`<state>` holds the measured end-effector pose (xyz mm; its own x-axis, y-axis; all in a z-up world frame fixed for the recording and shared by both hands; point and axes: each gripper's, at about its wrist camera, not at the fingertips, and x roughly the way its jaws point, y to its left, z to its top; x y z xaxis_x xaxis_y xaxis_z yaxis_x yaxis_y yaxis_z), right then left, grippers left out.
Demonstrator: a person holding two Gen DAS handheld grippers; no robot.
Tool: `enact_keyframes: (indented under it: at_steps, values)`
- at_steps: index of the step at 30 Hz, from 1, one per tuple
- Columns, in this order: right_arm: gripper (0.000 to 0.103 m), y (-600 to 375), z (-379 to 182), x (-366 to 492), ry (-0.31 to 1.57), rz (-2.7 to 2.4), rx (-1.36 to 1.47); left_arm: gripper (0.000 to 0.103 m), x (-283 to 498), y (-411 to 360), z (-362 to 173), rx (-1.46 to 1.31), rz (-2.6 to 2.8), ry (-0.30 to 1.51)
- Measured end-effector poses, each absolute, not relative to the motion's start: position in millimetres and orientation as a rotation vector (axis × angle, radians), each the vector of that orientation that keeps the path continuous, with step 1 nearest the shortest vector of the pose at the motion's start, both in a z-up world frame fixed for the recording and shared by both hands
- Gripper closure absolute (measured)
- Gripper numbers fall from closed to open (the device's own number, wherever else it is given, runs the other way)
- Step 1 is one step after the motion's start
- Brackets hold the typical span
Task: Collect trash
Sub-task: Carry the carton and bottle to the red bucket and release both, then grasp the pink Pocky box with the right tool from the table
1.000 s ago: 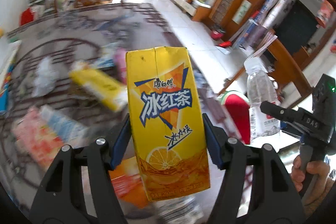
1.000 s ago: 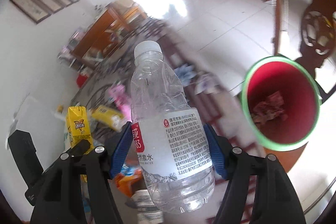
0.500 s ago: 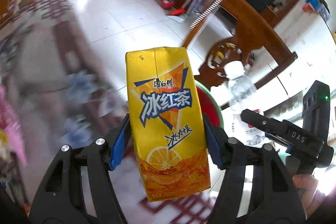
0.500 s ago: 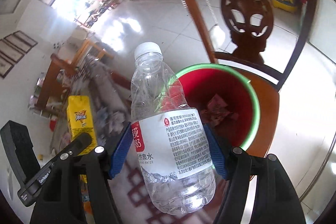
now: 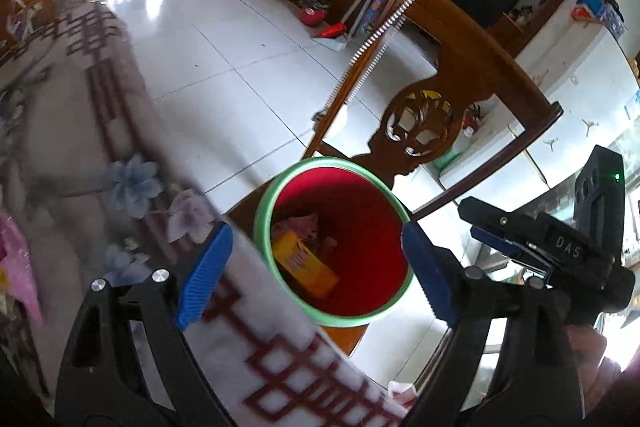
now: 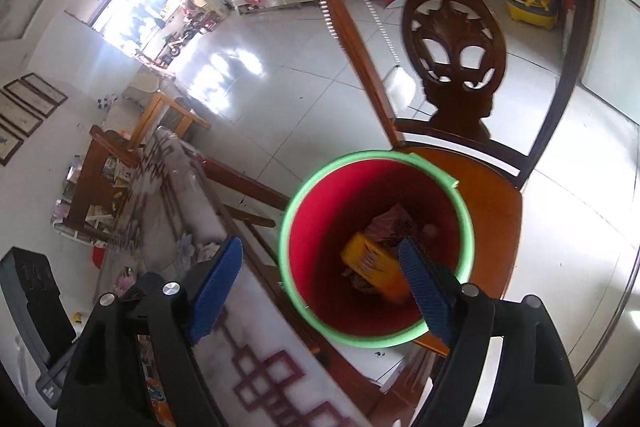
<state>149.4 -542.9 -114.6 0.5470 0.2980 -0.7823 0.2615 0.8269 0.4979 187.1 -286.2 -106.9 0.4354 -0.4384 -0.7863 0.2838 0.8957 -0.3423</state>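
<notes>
1. Lying at the bottom of the red bin (image 5: 384,227), already dropped in: yellow drink carton (image 5: 306,269), among other scraps.
2. Sitting on the wooden chair (image 6: 492,211), just beside the tabletop (image 5: 288,367) edge.
3. Hovering above the bin with fingers spread wide and gripping nothing: left gripper (image 5: 316,275), right gripper (image 6: 320,287).
4. Remaining, judging by the pink litter (image 5: 20,275) showing at 9 o'clock: more trash on the tabletop.

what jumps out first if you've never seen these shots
The red bin with its green rim sits on a wooden chair beside the table, dead centre in both views. Inside it lies a yellow carton on crumpled wrappers. Both grippers, left and right, hang open and empty above the bin.
</notes>
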Motion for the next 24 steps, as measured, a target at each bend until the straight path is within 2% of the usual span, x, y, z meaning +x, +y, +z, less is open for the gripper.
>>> enact_keyframes:
  at_steps: [12, 16, 24]
  values:
    - [0.023, -416, -89, 148, 1.033, 0.221, 0.431, 0.018, 122, -156, -87, -0.323, -0.218, 0.981]
    - [0.023, -363, -85, 142, 1.041, 0.307, 0.364, 0.011, 95, -91, -78, -0.333, -0.085, 0.933]
    - [0.022, -249, -88, 114, 1.079, 0.483, 0.193, 0.011, 22, 56, -100, -0.414, 0.277, 0.947]
